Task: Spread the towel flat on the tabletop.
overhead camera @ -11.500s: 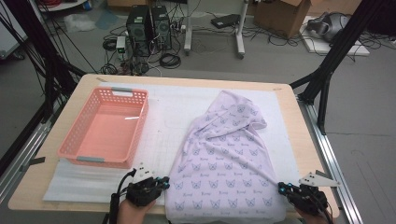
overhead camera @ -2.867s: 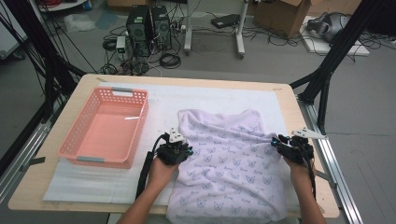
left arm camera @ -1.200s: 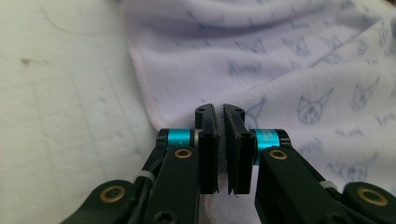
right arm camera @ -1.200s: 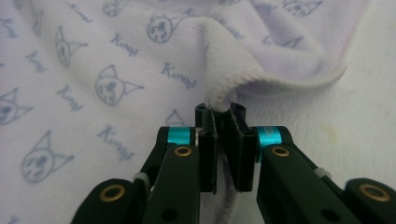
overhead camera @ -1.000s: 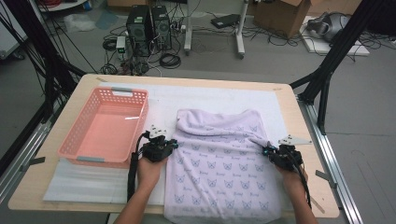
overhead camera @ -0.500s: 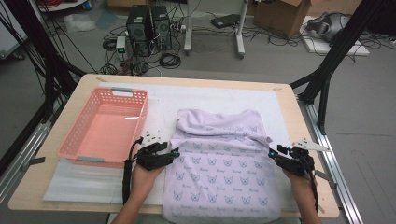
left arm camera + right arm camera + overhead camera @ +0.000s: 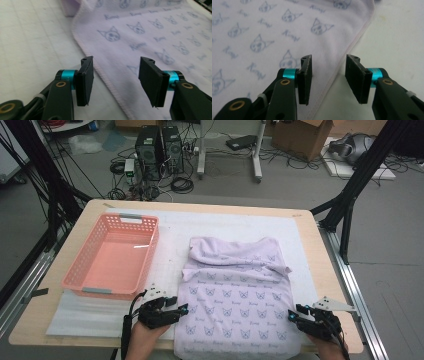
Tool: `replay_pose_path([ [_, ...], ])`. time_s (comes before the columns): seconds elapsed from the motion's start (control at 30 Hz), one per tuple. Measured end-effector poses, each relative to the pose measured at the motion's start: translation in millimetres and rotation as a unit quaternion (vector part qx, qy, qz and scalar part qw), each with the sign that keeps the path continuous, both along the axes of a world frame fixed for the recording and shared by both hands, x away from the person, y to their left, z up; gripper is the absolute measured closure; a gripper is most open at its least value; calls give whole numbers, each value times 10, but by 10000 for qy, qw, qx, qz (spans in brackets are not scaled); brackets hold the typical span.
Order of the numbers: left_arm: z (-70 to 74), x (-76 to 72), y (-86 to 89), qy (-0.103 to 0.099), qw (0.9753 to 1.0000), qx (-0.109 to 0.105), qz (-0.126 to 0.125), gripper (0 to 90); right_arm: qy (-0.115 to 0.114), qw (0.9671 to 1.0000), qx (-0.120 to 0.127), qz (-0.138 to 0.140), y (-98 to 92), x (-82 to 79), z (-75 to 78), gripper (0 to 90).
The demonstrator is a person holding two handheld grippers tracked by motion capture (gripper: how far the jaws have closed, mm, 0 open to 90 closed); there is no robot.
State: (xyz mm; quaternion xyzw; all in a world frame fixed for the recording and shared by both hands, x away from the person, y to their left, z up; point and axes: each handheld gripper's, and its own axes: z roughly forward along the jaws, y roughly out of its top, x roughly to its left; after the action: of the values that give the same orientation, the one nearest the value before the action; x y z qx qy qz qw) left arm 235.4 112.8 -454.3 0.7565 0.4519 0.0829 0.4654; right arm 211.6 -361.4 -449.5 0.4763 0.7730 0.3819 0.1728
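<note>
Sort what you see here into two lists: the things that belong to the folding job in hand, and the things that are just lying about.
In the job:
towel, lilac with a cat print, far end folded over
left gripper, open at the towel's left edge
right gripper, open at its right edge
white mat under the towel

Lying about:
pink basket
computer towers on the floor
cardboard box

Grey floor [image 7: 75, 175] was cluttered w/ PC towers [image 7: 160, 147], cables [image 7: 182, 184], cardboard box [image 7: 300, 135]; black frame legs [image 7: 357, 175] were seen.
</note>
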Motion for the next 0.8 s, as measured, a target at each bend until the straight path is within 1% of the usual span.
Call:
replay_pose_path([
  [0.03,-4,-32,-27,-76,9999,108,-75,542,-80,9999,-71,-23,14,-32,-4,584],
  [0.07,-4,-32,-27,-76,9999,108,-75,592,-80,9999,-103,-29,23,-50,-4,592],
  [0.1,-4,-59,-44,-167,9995,246,-93,665,-85,9999,-122,-59,27,-62,-4,628],
  [0.13,-4,-72,-48,-192,9993,321,-64,737,-87,9998,-128,-100,29,-72,-2,677],
  [0.17,-11,-72,-27,-162,9994,321,12,819,-87,9998,-119,-112,20,-77,-4,735],
  [0.2,-11,-72,-27,-162,9994,321,12,856,-87,9998,-119,-112,20,-77,-4,735],
  [0.23,-14,-71,-19,-133,9995,273,16,865,13,10000,25,-52,-13,-85,-2,864],
  [0.27,-14,-94,-15,-155,9995,290,13,868,18,10000,43,-63,-20,-93,-3,871],
  [0.3,-14,-94,-15,-155,9995,290,13,869,18,10000,43,-63,-20,-93,-3,871],
  [0.33,-10,-125,5,-95,9996,249,21,869,37,9999,50,-82,-34,-115,5,877],
  [0.4,-10,-149,24,-70,9997,213,30,870,52,10000,35,-59,-61,-170,13,880],
  [0.43,-10,-182,44,-31,9998,184,29,870,52,10000,25,-31,-79,-207,17,881],
  [0.47,-13,-220,68,-22,9999,155,32,870,52,10000,25,-31,-79,-207,17,881],
  [0.5,-17,-263,92,-9,9999,123,30,871,43,10000,85,17,-130,-289,21,882],
  [0.53,-26,-354,125,-8,10000,51,28,871,60,9999,127,38,-154,-328,27,882],
  [0.57,-26,-354,125,-8,10000,51,28,872,46,9998,157,72,-167,-361,28,882],
  [0.6,-24,-392,138,12,10000,59,-6,872,46,9998,157,72,-167,-361,28,882],
  [0.63,-19,-427,150,40,10000,35,-42,873,51,9998,172,128,-178,-425,34,884],
  [0.67,-13,-502,177,73,9999,20,-102,873,65,9997,170,136,-177,-460,39,885],
  [0.7,-13,-502,177,73,9999,20,-102,873,65,9997,170,136,-177,-460,39,885],
  [0.77,-18,-573,179,11,9998,15,-176,871,60,9997,161,165,-168,-523,54,884],
  [0.8,-19,-580,175,-53,9998,32,-181,779,41,9997,176,166,-159,-556,68,853],
])
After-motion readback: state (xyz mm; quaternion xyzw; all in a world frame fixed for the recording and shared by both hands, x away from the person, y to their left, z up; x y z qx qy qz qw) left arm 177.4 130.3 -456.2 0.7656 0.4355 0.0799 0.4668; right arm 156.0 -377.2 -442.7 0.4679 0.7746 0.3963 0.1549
